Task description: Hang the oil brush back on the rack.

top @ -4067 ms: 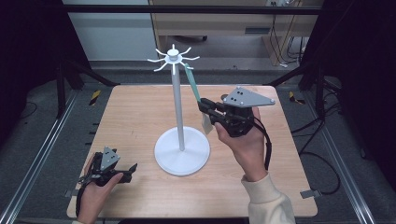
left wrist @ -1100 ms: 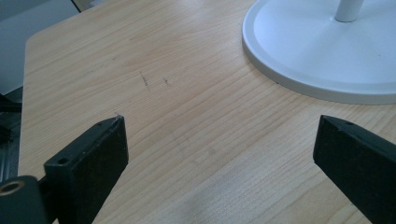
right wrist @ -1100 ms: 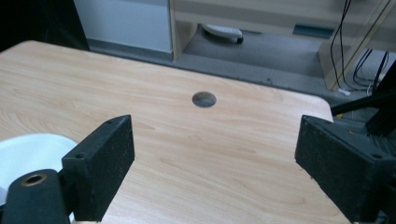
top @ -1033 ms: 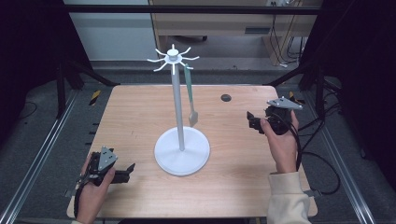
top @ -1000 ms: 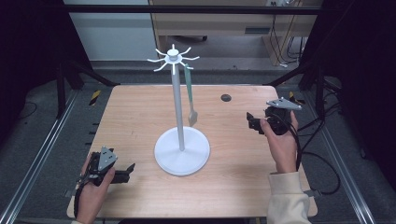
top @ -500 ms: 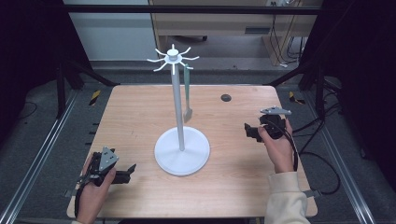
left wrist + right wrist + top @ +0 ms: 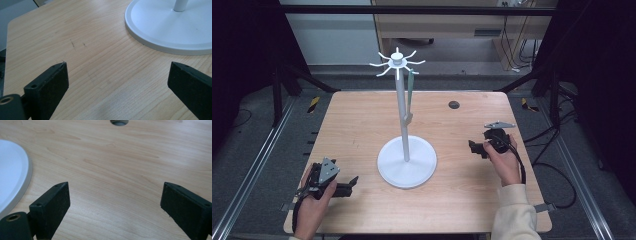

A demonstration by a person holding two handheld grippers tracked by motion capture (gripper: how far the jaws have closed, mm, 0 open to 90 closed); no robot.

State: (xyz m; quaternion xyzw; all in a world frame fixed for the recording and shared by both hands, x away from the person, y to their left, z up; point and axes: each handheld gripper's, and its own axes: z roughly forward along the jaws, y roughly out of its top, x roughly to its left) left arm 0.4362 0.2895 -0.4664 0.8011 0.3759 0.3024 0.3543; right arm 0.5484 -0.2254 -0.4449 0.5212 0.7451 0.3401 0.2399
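Both sets of fingers stand wide apart with nothing between them, only bare wood under each. The right gripper (image 7: 477,148) sits low over the tabletop (image 7: 362,120) to the right of the white stand (image 7: 406,161), pointing toward its round base; the left gripper (image 7: 346,186) rests off the base's near-left side. A green strap-like piece (image 7: 410,95) hangs from one prong at the stand's top. To my eye the hanging looks done, and the hands are parked; any next move would need another item.

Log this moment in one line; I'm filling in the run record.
left gripper: open, empty, low at table front-left | right gripper: open, empty, right of stand | green strip: hanging from stand top
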